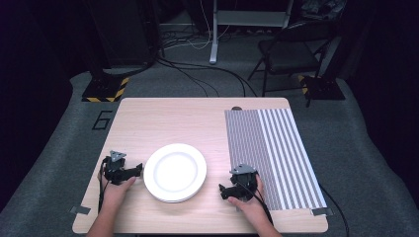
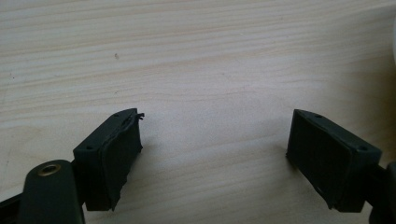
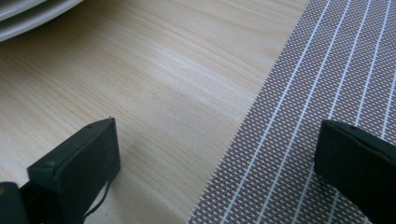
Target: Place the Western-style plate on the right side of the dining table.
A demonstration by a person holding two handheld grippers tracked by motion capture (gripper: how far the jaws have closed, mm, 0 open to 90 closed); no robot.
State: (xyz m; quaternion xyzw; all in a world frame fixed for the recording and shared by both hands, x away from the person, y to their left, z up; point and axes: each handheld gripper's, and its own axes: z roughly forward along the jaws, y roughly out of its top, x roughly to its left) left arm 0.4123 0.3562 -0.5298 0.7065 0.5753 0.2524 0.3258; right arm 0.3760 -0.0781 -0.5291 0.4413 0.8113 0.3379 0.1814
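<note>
White plates (image 1: pixel 175 172) stacked at counter (image 1: pixel 197 118) centre-front. Left hand-held gripper (image 1: pixel 134 171) jaws apart, just left of plates; right hand-held gripper (image 1: pixel 226 190) jaws apart, right of plates, beside striped mat (image 1: pixel 276 148). Risk: rim nudged, stack slides.

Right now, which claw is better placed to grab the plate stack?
Left, probably. The left claw is open with its tips right at the plates' rim; the right claw sits farther off, beside the striped mat.

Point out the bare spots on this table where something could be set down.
Widest: bare wood behind the plates, left of the striped mat. Narrower: the strip between plates and mat. Crowded: near edge, where left gripper and right gripper flank the plates.
</note>
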